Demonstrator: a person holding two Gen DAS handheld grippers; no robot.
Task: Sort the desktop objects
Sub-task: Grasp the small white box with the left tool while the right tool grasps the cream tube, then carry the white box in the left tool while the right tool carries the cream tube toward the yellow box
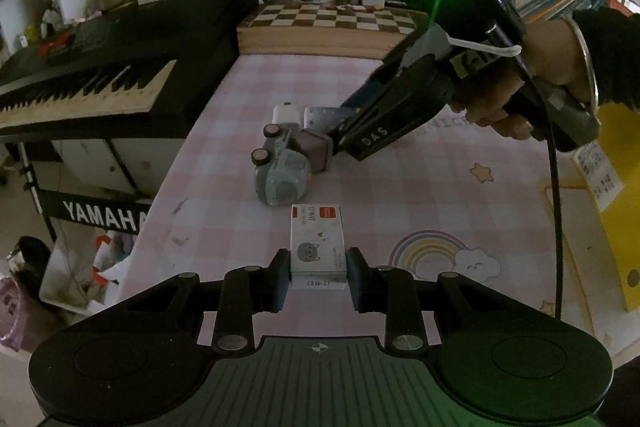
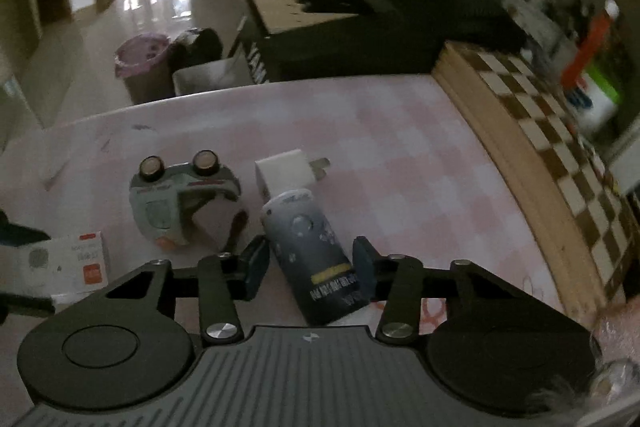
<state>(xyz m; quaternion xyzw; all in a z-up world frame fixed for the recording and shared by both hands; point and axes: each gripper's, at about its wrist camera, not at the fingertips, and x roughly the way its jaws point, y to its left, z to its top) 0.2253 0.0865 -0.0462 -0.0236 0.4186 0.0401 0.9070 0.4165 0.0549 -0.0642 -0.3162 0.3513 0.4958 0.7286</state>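
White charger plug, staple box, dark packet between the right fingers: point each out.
white charger plug point(image 2: 285, 174), right wrist view, on its white body.
staple box point(image 1: 317, 239), left wrist view, on its printed top face.
dark packet point(image 2: 316, 259), right wrist view, on its middle.

Desk point(image 1: 400, 87) (pink-checked) bears chessboard point(image 1: 328, 23).

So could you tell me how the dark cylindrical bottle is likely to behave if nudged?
The dark bottle lies on its side between the right hand-held gripper fingers, so it may well roll. It probably looks light, and its smooth surface could slip.
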